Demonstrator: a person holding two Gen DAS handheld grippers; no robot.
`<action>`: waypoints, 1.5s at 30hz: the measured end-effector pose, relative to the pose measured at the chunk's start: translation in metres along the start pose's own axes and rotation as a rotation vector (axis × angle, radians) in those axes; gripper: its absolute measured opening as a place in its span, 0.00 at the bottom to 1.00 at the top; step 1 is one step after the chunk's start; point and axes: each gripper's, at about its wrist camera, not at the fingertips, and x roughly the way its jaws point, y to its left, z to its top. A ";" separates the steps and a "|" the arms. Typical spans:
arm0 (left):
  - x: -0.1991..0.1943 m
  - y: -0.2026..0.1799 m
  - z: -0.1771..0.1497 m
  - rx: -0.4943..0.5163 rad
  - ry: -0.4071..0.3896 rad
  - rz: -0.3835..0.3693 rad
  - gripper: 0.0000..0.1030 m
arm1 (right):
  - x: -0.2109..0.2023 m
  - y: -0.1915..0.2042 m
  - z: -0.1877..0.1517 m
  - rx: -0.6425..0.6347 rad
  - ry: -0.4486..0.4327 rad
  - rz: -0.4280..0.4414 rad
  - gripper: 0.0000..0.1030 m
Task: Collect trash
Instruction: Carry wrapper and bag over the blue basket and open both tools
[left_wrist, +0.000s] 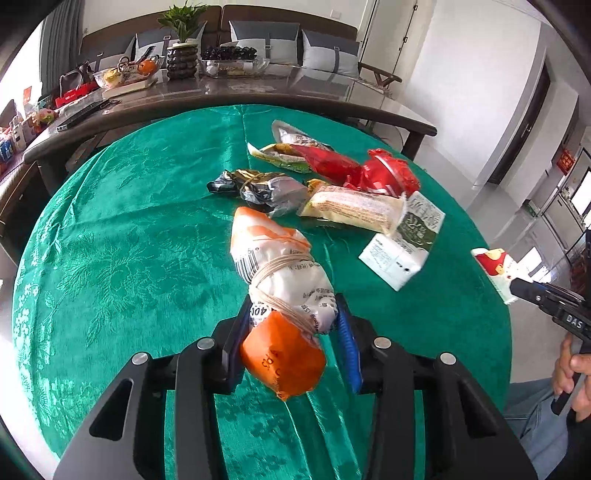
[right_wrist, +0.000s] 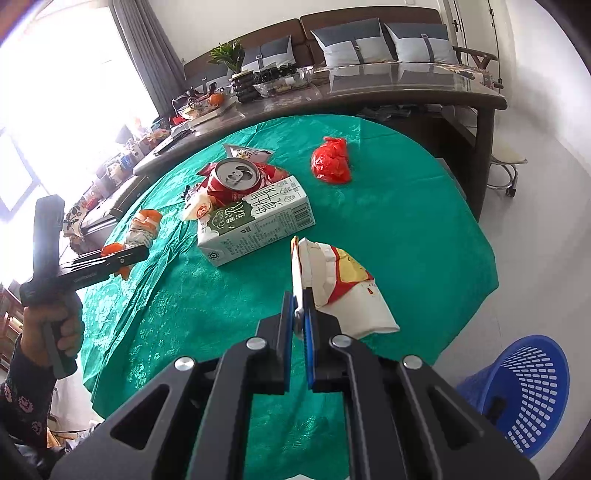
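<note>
My left gripper (left_wrist: 291, 328) is shut on an orange-and-white wrapper bundle tied with string (left_wrist: 280, 280), held over the green tablecloth (left_wrist: 110, 240). It also shows in the right wrist view (right_wrist: 142, 229). My right gripper (right_wrist: 299, 314) is shut on a white, red and yellow bag (right_wrist: 340, 284), lifted near the table's right edge; it also shows in the left wrist view (left_wrist: 498, 266). More trash lies mid-table: a green-and-white carton (right_wrist: 255, 221), a red can (right_wrist: 232, 181), a red plastic bag (right_wrist: 330, 160), a black-and-silver wrapper (left_wrist: 258, 188).
A blue perforated basket (right_wrist: 524, 391) stands on the floor at the right, below the table edge. A long dark side table (left_wrist: 221, 96) with a plant, bowls and clutter runs behind. A sofa with cushions (right_wrist: 369, 37) lies beyond.
</note>
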 end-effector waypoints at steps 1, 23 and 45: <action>-0.004 -0.005 -0.002 0.007 0.000 -0.012 0.40 | 0.001 0.000 0.000 0.002 0.002 0.002 0.05; 0.034 -0.291 -0.017 0.381 0.130 -0.408 0.40 | -0.096 -0.181 -0.026 0.237 0.068 -0.270 0.05; 0.217 -0.496 -0.064 0.534 0.351 -0.466 0.41 | -0.114 -0.362 -0.110 0.593 0.139 -0.265 0.05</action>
